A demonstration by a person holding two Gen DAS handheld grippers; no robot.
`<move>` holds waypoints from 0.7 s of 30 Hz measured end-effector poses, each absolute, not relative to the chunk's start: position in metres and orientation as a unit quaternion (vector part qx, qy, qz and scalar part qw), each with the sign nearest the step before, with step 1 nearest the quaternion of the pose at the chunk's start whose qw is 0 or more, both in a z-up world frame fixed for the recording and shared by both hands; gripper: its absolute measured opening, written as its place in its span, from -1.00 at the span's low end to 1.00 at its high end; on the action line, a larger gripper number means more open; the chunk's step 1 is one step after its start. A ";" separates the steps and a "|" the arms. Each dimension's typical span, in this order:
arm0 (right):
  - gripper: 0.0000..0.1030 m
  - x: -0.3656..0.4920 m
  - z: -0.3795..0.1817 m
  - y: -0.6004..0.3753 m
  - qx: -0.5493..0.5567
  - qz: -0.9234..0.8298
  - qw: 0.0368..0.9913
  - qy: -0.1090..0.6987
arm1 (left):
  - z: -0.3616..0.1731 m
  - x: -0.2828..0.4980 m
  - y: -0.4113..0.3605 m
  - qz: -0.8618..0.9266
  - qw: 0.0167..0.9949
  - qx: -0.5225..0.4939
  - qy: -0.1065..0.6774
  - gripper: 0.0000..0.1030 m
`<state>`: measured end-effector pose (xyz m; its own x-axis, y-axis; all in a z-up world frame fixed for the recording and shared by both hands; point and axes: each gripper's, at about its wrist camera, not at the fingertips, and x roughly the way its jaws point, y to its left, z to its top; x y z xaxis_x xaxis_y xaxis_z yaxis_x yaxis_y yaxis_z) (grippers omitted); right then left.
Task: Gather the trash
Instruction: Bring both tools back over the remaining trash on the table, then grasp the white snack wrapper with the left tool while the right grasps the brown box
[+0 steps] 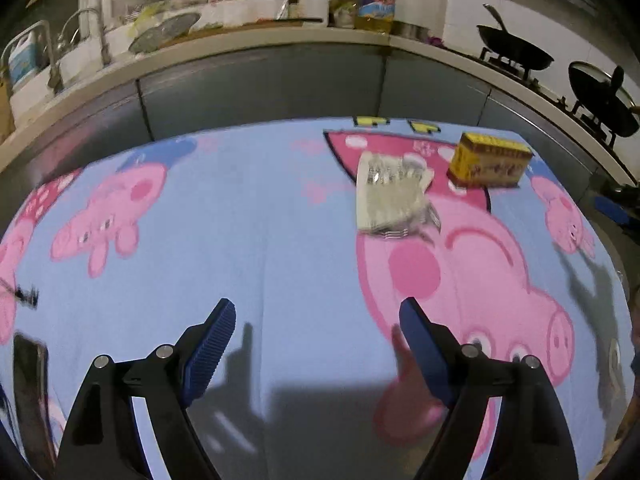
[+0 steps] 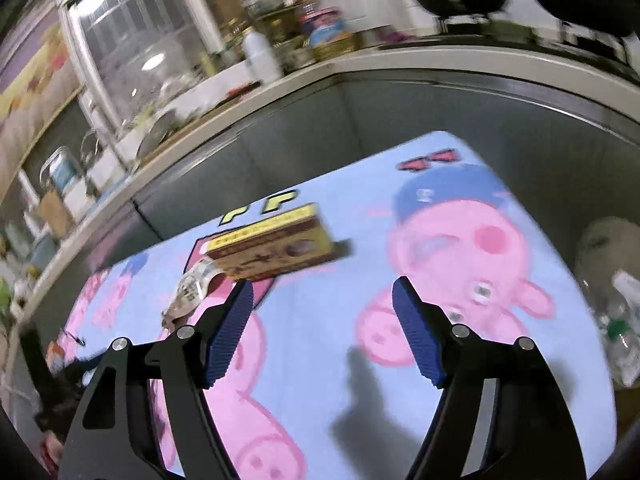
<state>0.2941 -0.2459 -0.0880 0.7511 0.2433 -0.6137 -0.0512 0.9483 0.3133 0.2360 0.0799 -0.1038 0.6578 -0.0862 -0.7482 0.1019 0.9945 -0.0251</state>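
A yellow and brown carton (image 1: 490,164) lies on the cartoon-pig cloth (image 1: 248,216) at the far right. A crumpled clear wrapper (image 1: 390,194) lies just left of it. My left gripper (image 1: 318,312) is open and empty, hovering above the cloth well short of both. In the right wrist view the carton (image 2: 272,242) lies ahead and left, with the wrapper (image 2: 192,292) beside its left end. My right gripper (image 2: 322,294) is open and empty, its left fingertip near the carton.
A bag of clear plastic bottles (image 2: 616,320) sits off the table's right edge. A grey counter (image 1: 260,80) runs behind the table with bottles, a sink and two black woks (image 1: 516,54). A dark object (image 1: 30,384) lies at the table's near left.
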 end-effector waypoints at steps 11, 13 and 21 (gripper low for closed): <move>0.47 0.405 -0.077 -0.209 0.083 0.106 0.918 0.374 | -0.107 0.320 0.027 -0.078 0.907 0.052 0.411 0.80; 0.40 0.419 -0.082 -0.216 0.104 0.107 0.910 0.386 | -0.112 0.331 0.024 -0.077 0.904 0.047 0.418 0.80; 0.06 0.398 -0.109 -0.211 0.161 0.181 0.869 0.432 | -0.120 0.331 0.014 -0.109 0.896 0.046 0.429 0.06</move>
